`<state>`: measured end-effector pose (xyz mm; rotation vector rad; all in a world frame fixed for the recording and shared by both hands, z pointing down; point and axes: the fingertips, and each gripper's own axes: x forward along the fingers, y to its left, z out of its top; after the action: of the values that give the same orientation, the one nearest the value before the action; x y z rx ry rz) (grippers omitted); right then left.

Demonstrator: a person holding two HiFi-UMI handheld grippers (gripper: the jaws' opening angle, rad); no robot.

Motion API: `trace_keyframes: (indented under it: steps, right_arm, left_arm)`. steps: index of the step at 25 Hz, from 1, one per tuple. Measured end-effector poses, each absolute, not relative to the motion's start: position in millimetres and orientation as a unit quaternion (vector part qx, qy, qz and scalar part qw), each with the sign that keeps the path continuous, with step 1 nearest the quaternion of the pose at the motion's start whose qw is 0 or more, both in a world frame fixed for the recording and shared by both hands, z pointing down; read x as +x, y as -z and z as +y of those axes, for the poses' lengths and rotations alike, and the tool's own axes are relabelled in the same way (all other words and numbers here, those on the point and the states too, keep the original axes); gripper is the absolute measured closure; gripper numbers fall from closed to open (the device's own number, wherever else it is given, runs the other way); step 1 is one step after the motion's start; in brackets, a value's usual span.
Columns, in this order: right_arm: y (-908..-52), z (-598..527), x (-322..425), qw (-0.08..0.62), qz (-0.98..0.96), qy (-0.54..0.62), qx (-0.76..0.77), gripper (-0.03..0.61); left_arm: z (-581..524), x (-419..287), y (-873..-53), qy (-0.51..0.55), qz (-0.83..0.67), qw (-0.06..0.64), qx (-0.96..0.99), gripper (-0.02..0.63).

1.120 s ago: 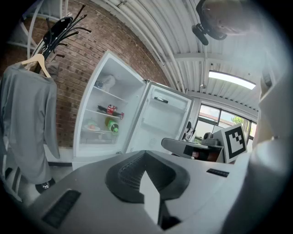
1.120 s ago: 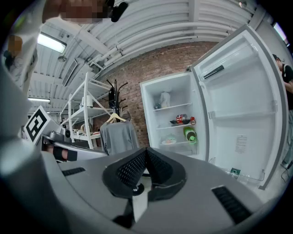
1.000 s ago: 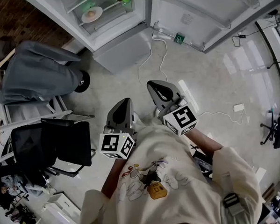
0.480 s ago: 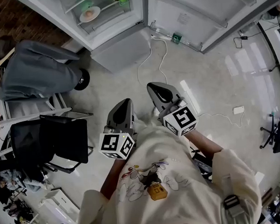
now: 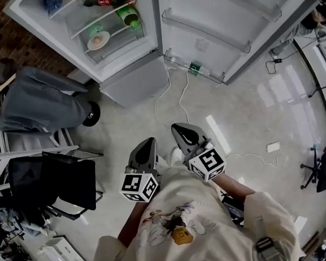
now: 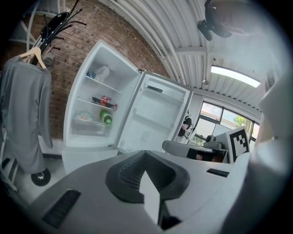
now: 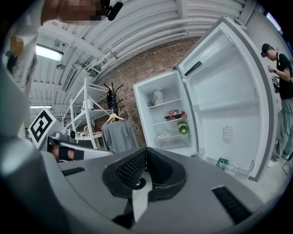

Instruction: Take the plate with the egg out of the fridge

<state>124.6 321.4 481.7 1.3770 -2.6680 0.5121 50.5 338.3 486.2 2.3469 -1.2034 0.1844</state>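
**Approaching the open fridge with both grippers empty**

Head view: the fridge (image 5: pixel 136 82) stands open at the top edge of the floor, its door (image 5: pixel 228 25) swung to the right. The plate with the egg (image 5: pixel 98 40) lies on a lower shelf, toward that shelf's left end; a green bottle (image 5: pixel 128 15) lies at the right end. The left gripper (image 5: pixel 149 140) and right gripper (image 5: pixel 176 126) are held close to the body, well apart from the fridge, probably because the person has yet to walk within reach.

Left gripper view: the jaws meet at the tip with nothing between them. They point toward the fridge, where the plate (image 6: pixel 84 118) shows on its shelf.

Right gripper view: these jaws are likewise closed and empty. The plate (image 7: pixel 164 135) lies left of the bottle (image 7: pixel 183 128). Either gripper must be opened before a grasp at the plate's rim.
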Motion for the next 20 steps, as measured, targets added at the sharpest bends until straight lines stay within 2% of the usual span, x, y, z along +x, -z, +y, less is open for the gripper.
trace_keyframes:
  steps: [11,20]
  right_arm:
    - [-502.6,286.7,112.2,0.05,-0.867,-0.22,0.445,0.571]
    - [-495.9,194.8,55.4,0.052,-0.866,-0.213,0.449,0.571]
  left_arm:
    - [305.9,36.8,-499.8,-0.093,-0.451,0.256,0.85,0.606]
    - [201.4,-13.5,-499.8,-0.094,-0.446,0.25,0.854,0.606]
